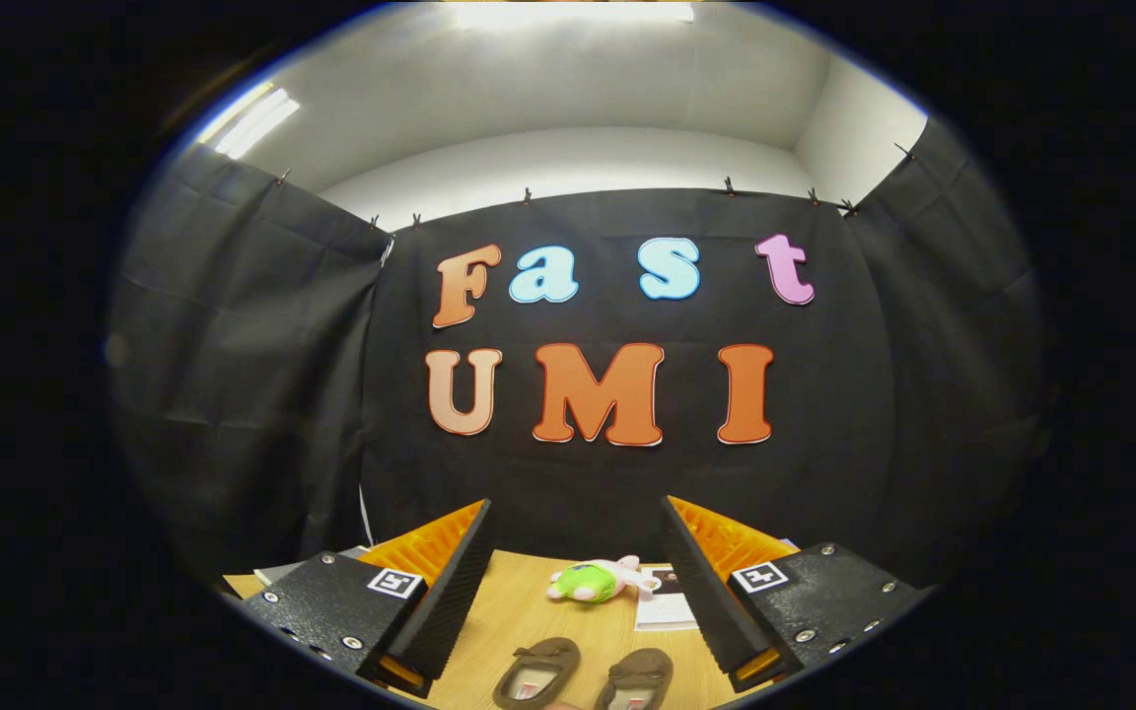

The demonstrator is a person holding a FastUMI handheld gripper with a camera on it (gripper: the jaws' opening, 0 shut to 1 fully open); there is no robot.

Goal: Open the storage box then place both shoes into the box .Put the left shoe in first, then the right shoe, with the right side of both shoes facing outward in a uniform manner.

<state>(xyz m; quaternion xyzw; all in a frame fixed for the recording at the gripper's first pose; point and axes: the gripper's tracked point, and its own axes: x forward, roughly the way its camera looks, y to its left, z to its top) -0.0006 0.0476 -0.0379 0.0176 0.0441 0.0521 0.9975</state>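
My open tongs [576, 582] have ridged pads. The worktop [519, 611] is smooth wood; the shoes [583, 675] look soft, fuzzy.

I see bright ceiling lights [568, 12] glaring overhead, blown out to white. The black cloth wall [617, 473] stays dim. Fisheye bending curves straight lines near the rim; focus is sharp at the centre.

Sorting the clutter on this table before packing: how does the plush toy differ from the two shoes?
The plush toy is bright green and pink; the shoes are brown. The toy is a single item lying beyond the open gripper fingers; the shoes are a pair set side by side, nearer, between the fingers. All rest on the wooden table, untouched.
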